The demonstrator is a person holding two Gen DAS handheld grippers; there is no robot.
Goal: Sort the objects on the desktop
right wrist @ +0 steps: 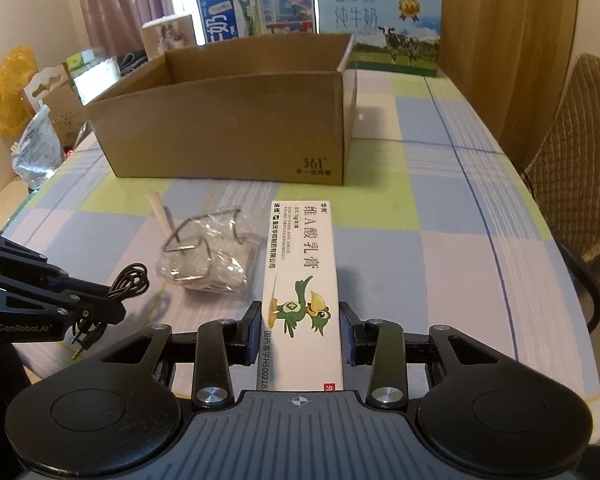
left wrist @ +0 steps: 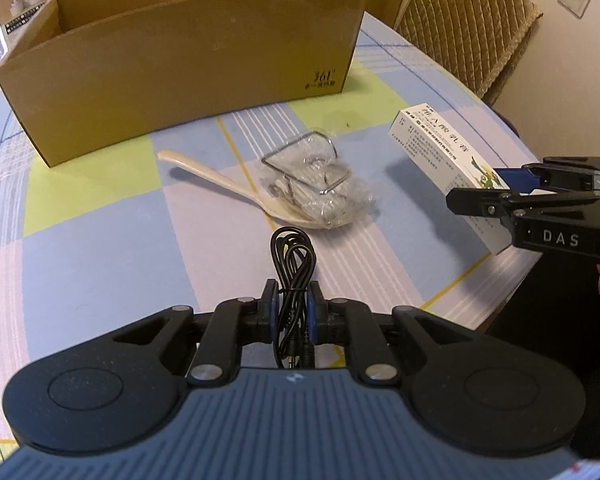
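I am squeezing the black cord (left wrist: 293,268) in my left gripper (left wrist: 293,300) and the medicine box (right wrist: 300,280) in my right gripper (right wrist: 300,334), both jaws closed tight, ready for the cardboard box (right wrist: 228,120).

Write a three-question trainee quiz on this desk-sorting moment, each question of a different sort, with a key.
1. True or false: the left gripper is shut on the coiled black cable.
2. What lies between the fingers of the right gripper?
A. the white spoon
B. the white ointment carton
C. the bagged wire rack
3. Fill in: the spoon's bowl end lies under the ______.

Key:
1. True; both pads press the cable.
2. B; the fingers flank the carton's printed end, though contact on the left side is hard to judge.
3. Bagged wire rack. The cardboard box stands behind both, its visible inside empty.
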